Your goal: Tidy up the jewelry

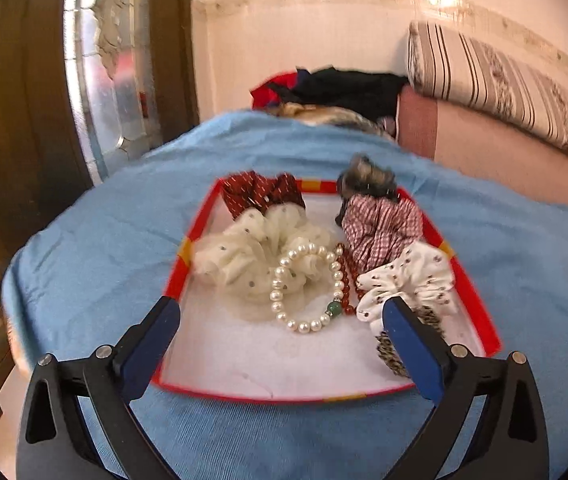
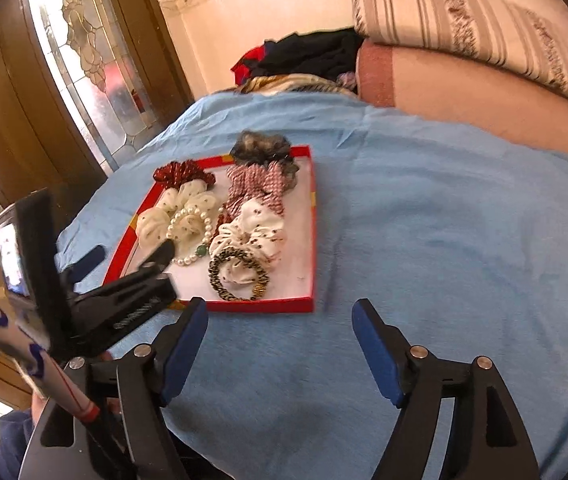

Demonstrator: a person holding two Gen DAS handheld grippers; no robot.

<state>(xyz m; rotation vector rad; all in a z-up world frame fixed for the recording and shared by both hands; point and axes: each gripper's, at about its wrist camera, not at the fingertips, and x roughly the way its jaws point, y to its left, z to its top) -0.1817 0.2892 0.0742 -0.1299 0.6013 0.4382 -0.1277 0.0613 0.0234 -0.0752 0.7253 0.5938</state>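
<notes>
**Both tongs empty over a full tray**

The left gripper [image 1: 284,328] gapes wide and the right gripper [image 2: 279,332] stands well open — neither holds anything. The pearl bracelet [image 1: 308,288] lies mid-tray [image 1: 171,284], scrunchies from ten to two o'clock. Probably finished — lift clear without snagging beads.

From my left wrist cam, my blue-padded finger [image 1: 412,344] covers pt of the black-and-cream braided hair tie [image 1: 394,354] and a corner of the white dotted scrunchie [image 1: 408,276]. The dark red bead bracelet [image 1: 348,276] is mostly hidden btwn the pearl bracelet [image 1: 308,288] and the checked scrunchie [image 1: 380,228]. The far pile of dark clothes [image 1: 344,86] is too blurred to sort out. From the right wrist cam, my left gripper [image 2: 127,256] blocks the red-rimmed tray's [image 2: 312,240] near left corner; a small screen [image 2: 7,256] at the left edge is unreadable.
</notes>
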